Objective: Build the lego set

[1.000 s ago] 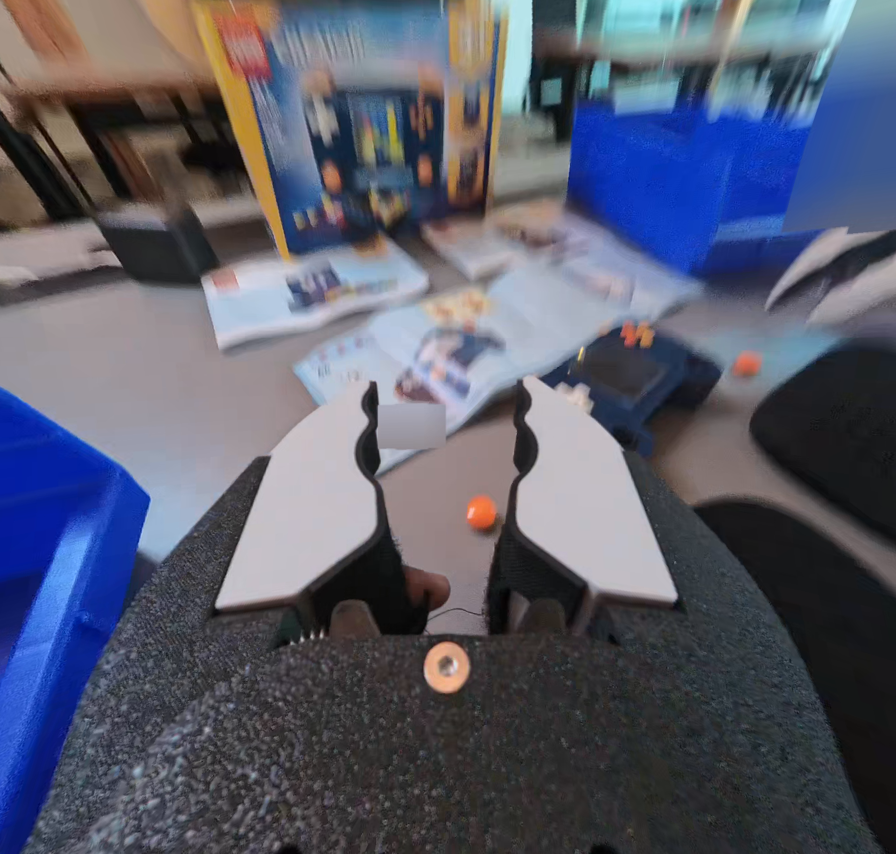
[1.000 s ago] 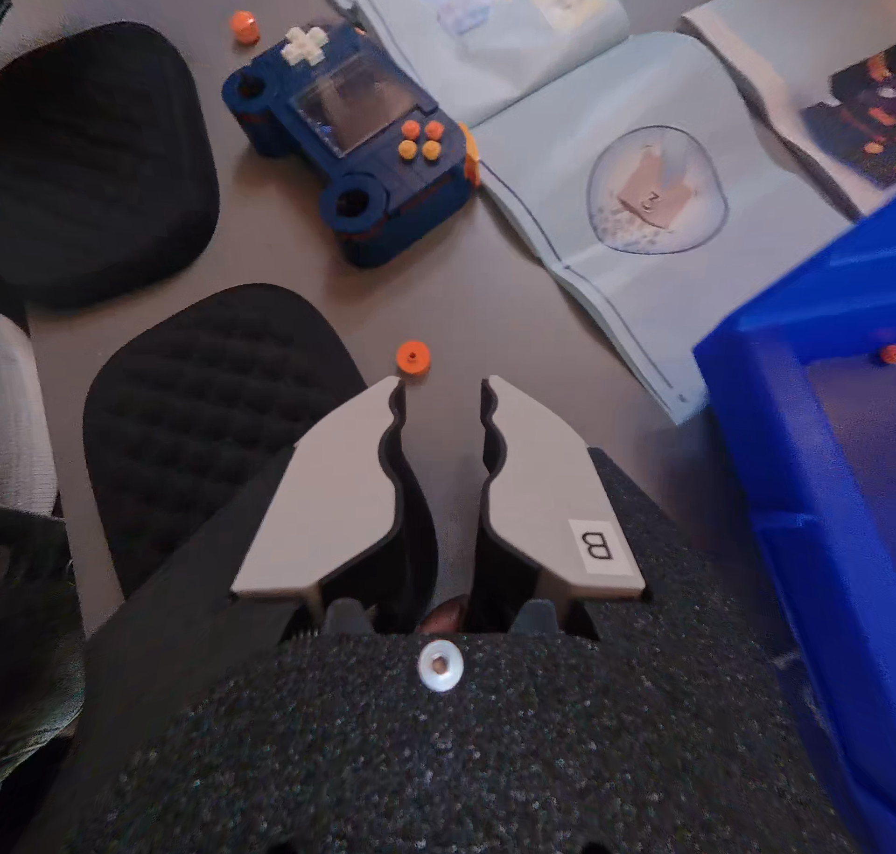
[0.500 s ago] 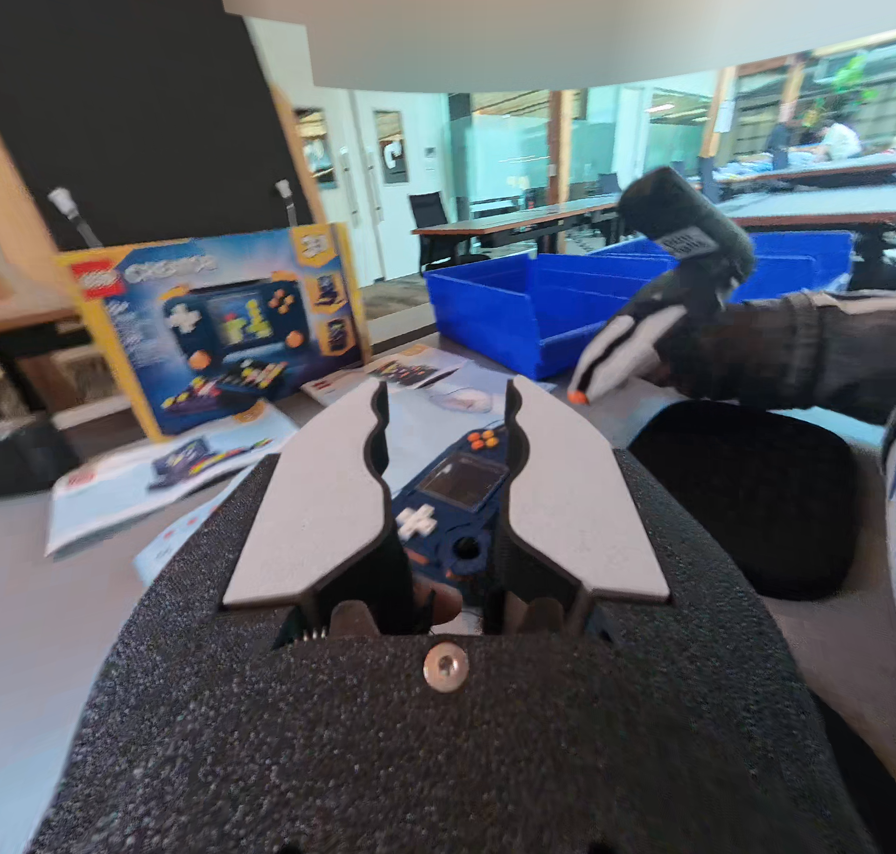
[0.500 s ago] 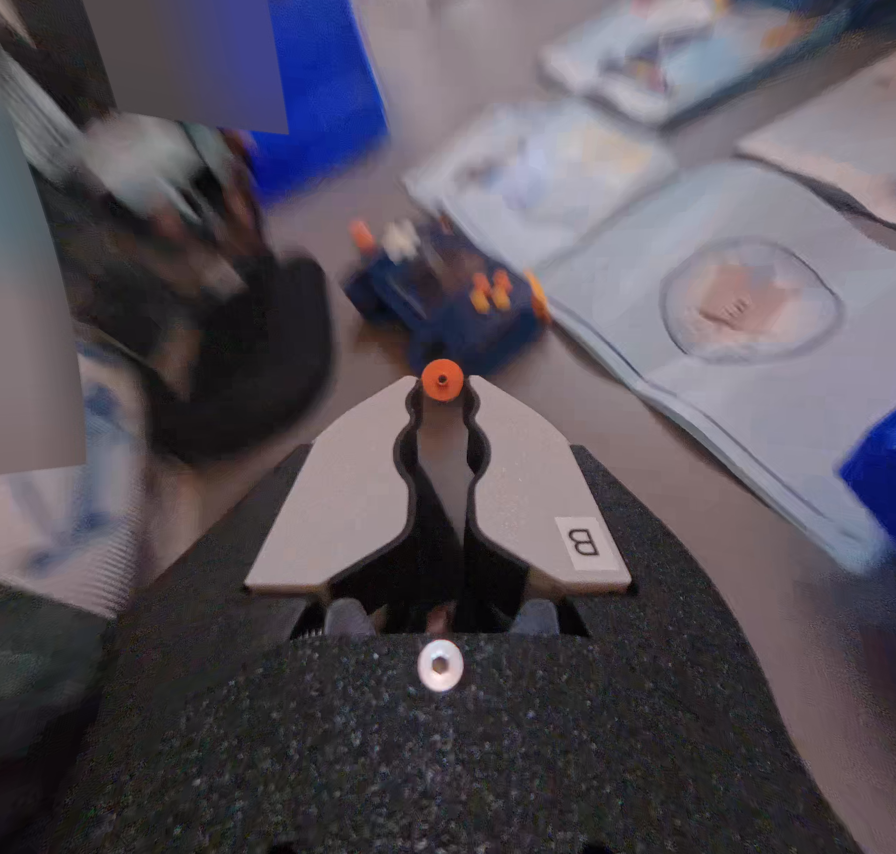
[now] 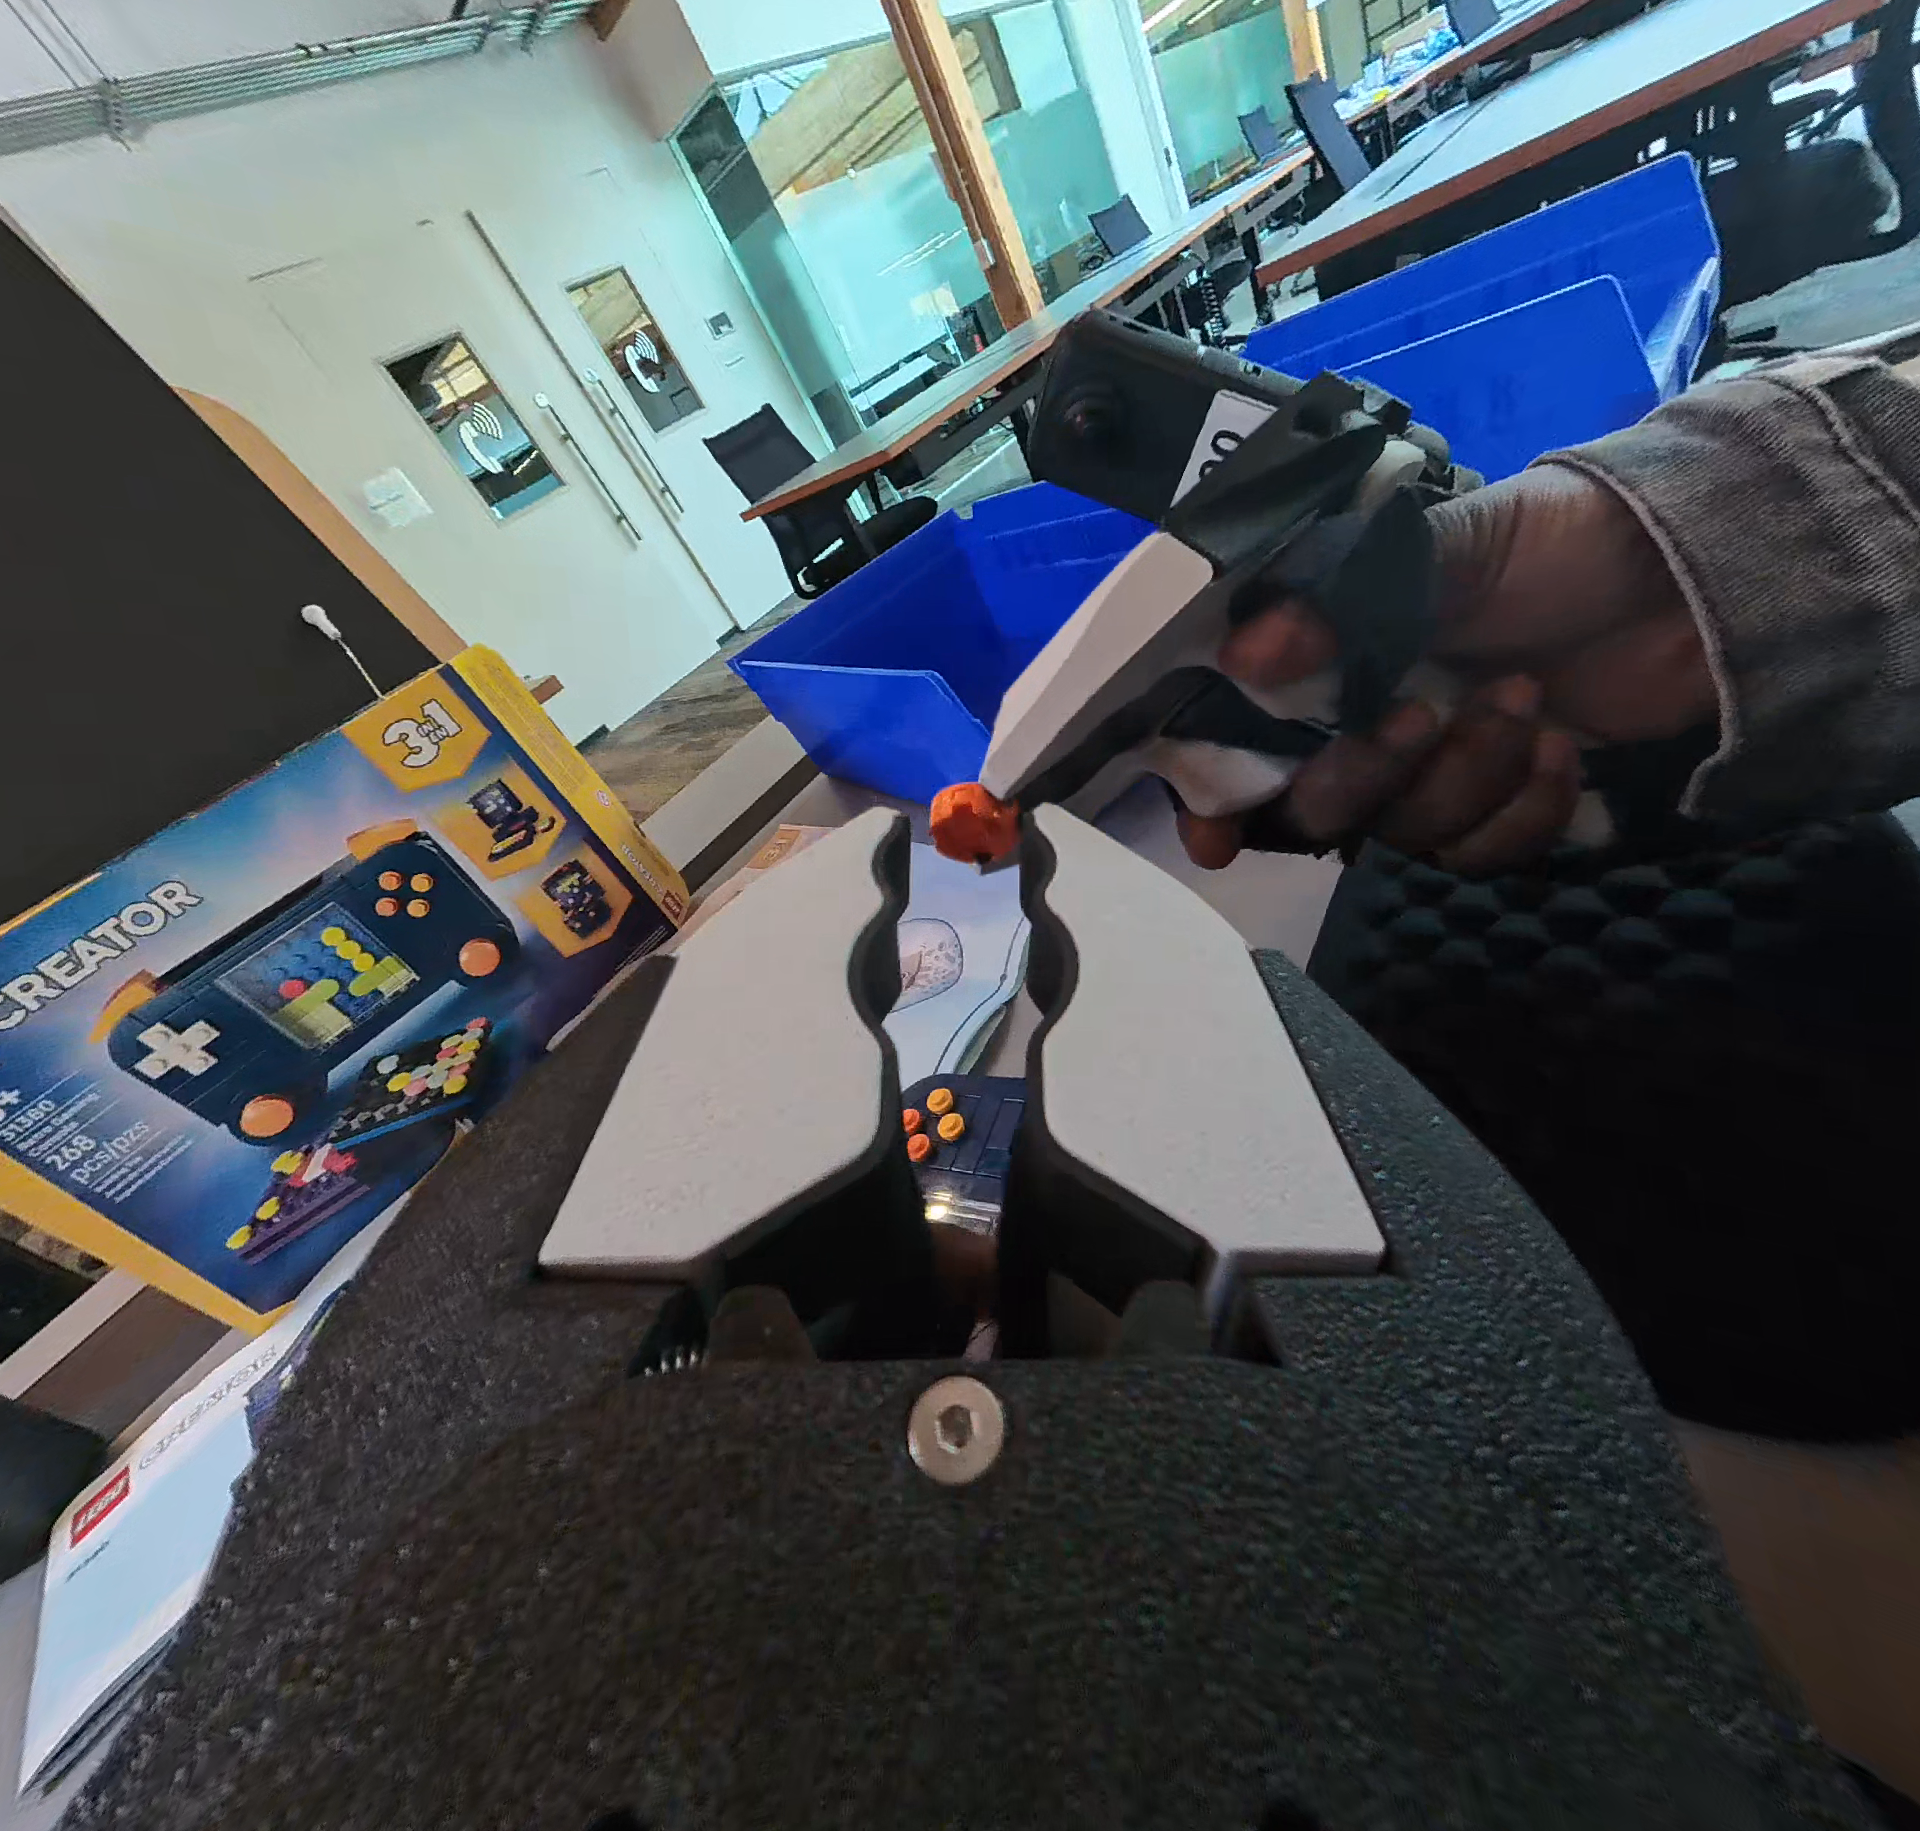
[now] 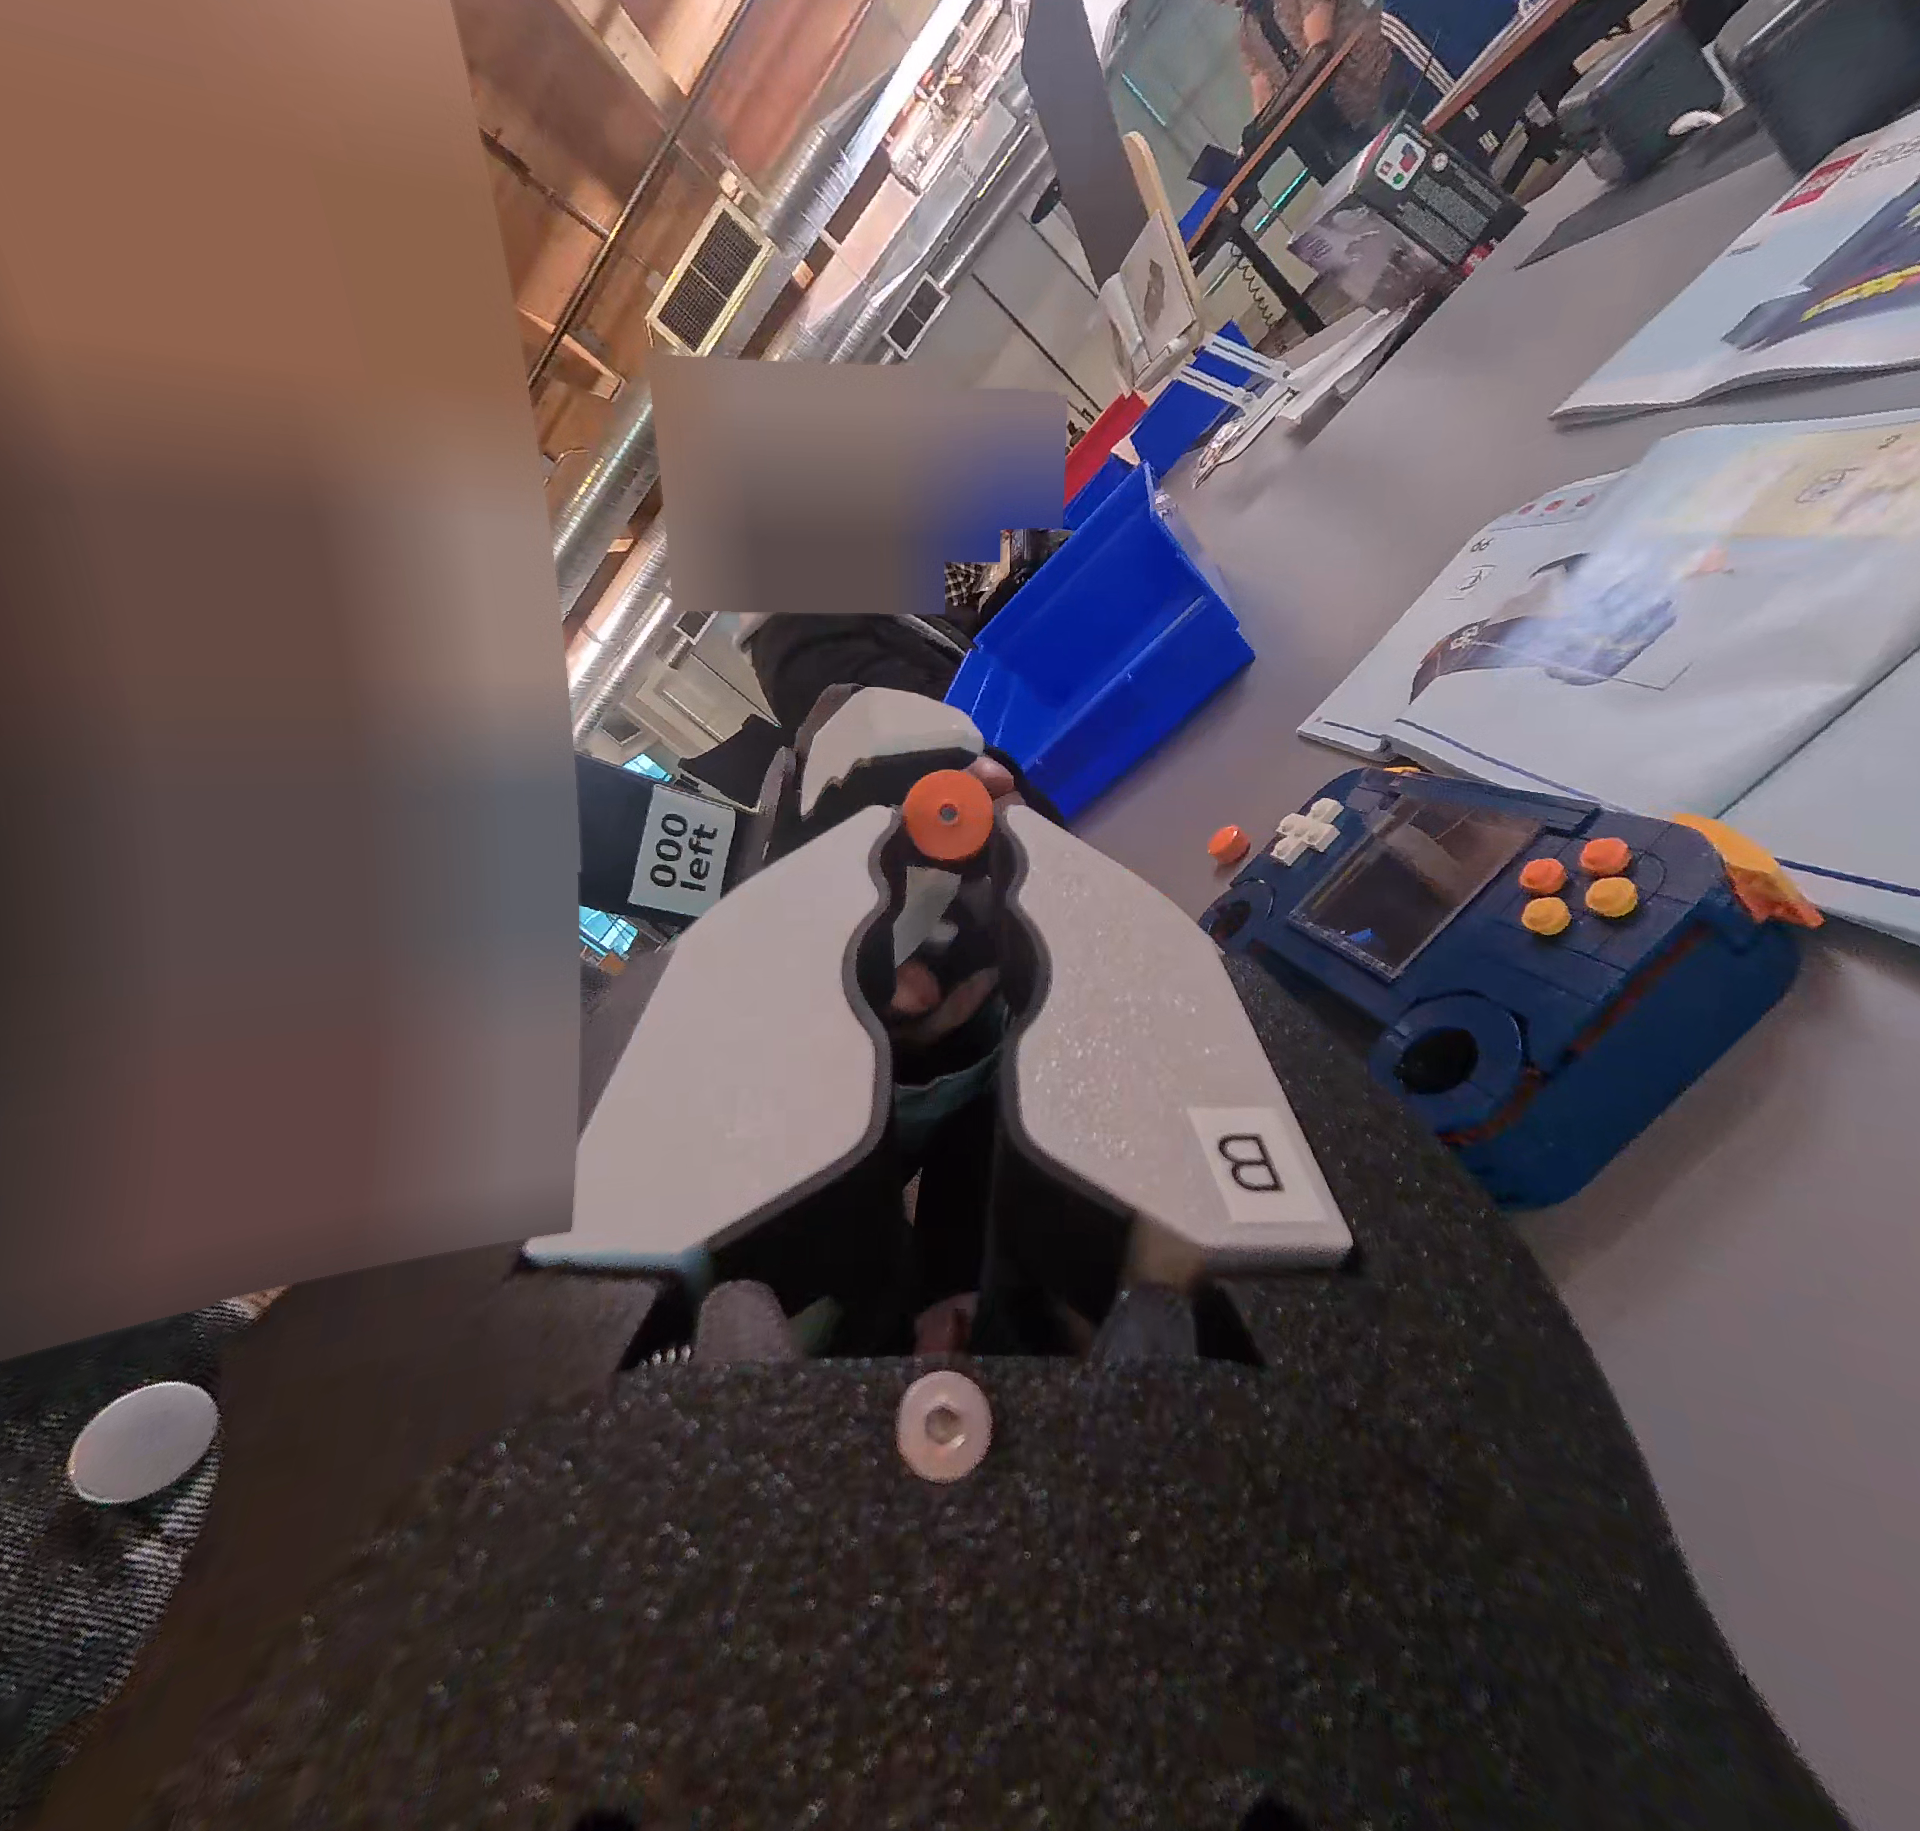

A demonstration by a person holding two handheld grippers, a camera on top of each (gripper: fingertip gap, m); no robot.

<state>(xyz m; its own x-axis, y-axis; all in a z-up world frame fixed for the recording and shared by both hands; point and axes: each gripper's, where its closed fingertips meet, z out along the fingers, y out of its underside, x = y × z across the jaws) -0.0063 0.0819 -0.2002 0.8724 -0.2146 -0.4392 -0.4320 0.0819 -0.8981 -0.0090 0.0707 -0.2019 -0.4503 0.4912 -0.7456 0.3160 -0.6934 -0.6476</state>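
Note:
My right gripper [image 6: 945, 836] is shut on a small orange round piece [image 6: 945, 831], pinched at its fingertips and held up in the air. In the left wrist view the right gripper [image 5: 997, 799] comes in from the right, and the orange piece [image 5: 971, 823] sits in the gap between the tips of my left gripper [image 5: 966, 836]. The left gripper is open and not gripping the piece. The dark blue Lego game console [image 6: 1507, 960] lies on the grey table; part of it [image 5: 961, 1127] shows between my left fingers.
A second orange round piece [image 6: 1228, 842] lies by the console's left end. Open instruction booklets [image 6: 1662, 618] lie behind it. Blue bins [image 6: 1101, 638] [image 5: 914, 659] stand on the table. The set's box [image 5: 291, 981] stands at left. A black padded mat [image 5: 1610, 1054] lies at right. Less than 4 cm separates the two grippers' tips. From either gripper's tips it is about 11 cm to the dark blue Lego game console [image 6: 1507, 960]. My left wrist view [image 5: 991, 1136] looks at it from another angle.
My right gripper closed on the orange piece from the table and lifted it. Both grippers rose and turned toward each other; the piece now sits between the left fingertips.

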